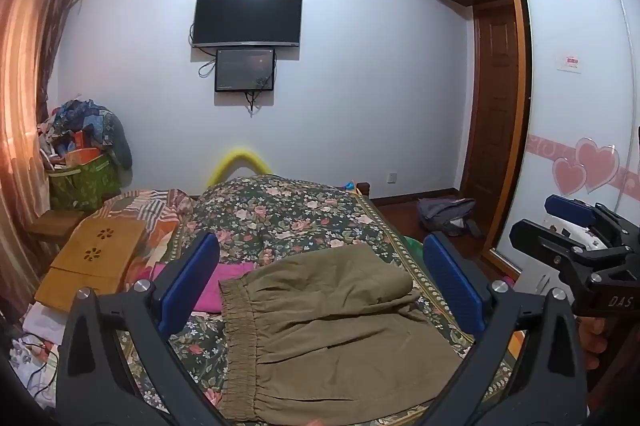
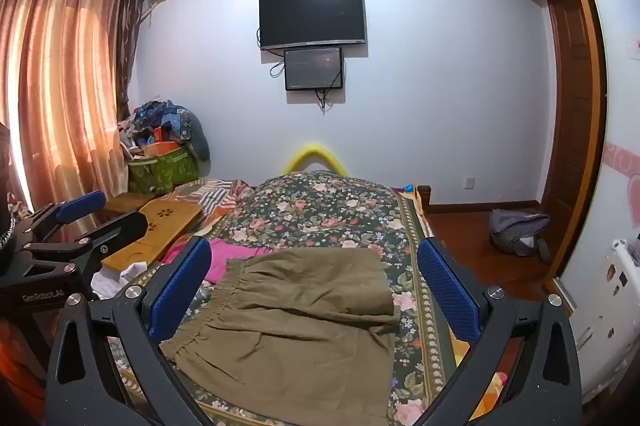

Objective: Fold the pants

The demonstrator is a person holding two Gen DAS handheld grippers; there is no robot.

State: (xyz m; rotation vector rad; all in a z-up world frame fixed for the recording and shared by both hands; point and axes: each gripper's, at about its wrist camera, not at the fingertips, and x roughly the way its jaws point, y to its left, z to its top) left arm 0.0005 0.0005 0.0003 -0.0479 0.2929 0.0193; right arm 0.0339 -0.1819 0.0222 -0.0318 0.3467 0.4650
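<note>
Item 1: olive pants (image 1: 320,326), folded over on themselves, lying flat on the bed (image 1: 288,210). The gathered waistband runs along their 9 o'clock edge; the doubled-over layer sits at their 12 to 2 o'clock part. They fill the lower centre of both of your wrist views.

Item 2: your left hand-held gripper (image 1: 320,278). Jaws spread wide, blue pads (image 1: 188,278) on either side above the pants, nothing pinched and no contact visible. In the right wrist view it shows at 9 o'clock (image 2: 100,214), also spread.

Item 3: your right hand-held gripper (image 2: 316,286). Jaws spread wide over the same pants, nothing pinched. In the left wrist view it appears at 3 o'clock (image 1: 552,222), with part of your hand (image 1: 596,334) beneath it.

Item 4: pink garment (image 1: 224,282), at 10 o'clock of the pants, partly under their waistband corner.

Item 5: floral quilt (image 1: 280,214), heaped at 12 o'clock of the pants.

Item 6: wooden lap tray (image 1: 92,258), on the bed at 9 to 10 o'clock.

Item 7: wall television (image 1: 248,16), at 12 o'clock, a smaller screen (image 1: 245,69) just below it.

Item 8: grey backpack (image 1: 446,214) on the floor, at 2 o'clock.
</note>
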